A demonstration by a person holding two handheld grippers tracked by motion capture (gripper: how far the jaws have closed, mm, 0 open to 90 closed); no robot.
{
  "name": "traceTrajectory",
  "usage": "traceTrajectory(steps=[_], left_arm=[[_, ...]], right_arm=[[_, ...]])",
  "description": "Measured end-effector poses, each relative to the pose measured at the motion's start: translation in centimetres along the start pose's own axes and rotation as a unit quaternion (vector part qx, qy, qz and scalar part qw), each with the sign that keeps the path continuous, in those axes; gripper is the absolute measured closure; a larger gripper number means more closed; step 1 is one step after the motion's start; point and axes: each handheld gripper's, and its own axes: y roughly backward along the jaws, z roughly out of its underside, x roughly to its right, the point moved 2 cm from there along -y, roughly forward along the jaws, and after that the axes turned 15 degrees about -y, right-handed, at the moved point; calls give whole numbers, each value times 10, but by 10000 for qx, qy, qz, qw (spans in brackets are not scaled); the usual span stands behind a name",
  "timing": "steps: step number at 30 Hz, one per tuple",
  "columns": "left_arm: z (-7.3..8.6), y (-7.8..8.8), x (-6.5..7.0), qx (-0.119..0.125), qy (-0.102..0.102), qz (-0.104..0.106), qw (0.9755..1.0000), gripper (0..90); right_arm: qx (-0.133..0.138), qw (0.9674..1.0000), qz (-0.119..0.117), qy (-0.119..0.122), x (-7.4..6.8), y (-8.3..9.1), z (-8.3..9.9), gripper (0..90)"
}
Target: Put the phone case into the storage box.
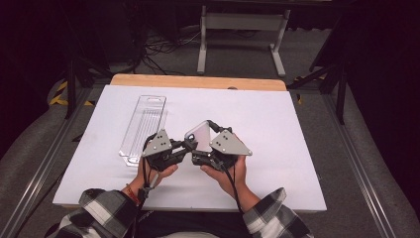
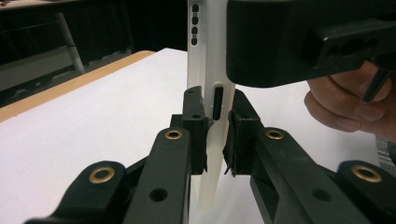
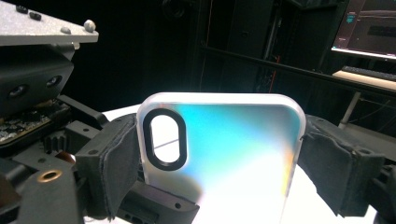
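Left gripper [image 2: 215, 140] and right gripper [image 3: 219, 154] both pinch the phone case [image 3: 224, 154]; high view adds clear packaging [image 1: 143, 126].

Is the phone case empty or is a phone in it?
Empty: in the right gripper view, light shows through the camera cutout of the case, and its back is translucent.

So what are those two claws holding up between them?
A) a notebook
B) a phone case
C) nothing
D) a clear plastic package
B: the right claw grips the phone case by its side edges, camera cutout showing, while the left claw pinches its thin edge; the clear plastic package lies apart on the table.
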Motion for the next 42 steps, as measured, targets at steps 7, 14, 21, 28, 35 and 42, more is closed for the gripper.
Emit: traceTrajectory(steps=[7, 14, 21, 28, 35, 42], left_arm=[[-1, 2, 0, -30, -88, -39, 9999, 809], [-1, 4, -3, -67, -65, -105, 9999, 810], [-3, 7, -4, -143, -209, -82, 9996, 811], [-3, 11, -7, -177, -258, -42, 9995, 811], [-4, 14, -8, -179, -285, -16, 9994, 810], [-5, 16, -8, -209, -319, 33, 9993, 811]], right_arm=[[-27, 9999, 112, 89, -3, 4, -1, 176], [28, 9998, 140, 99, -4, 9, -3, 213], [82, 9998, 65, 145, -3, 13, -5, 211], [117, 9998, 61, 136, 2, 22, -8, 200], [67, 9996, 177, 229, 14, 32, -6, 195], [-67, 9991, 273, 328, 27, 34, 2, 190]])
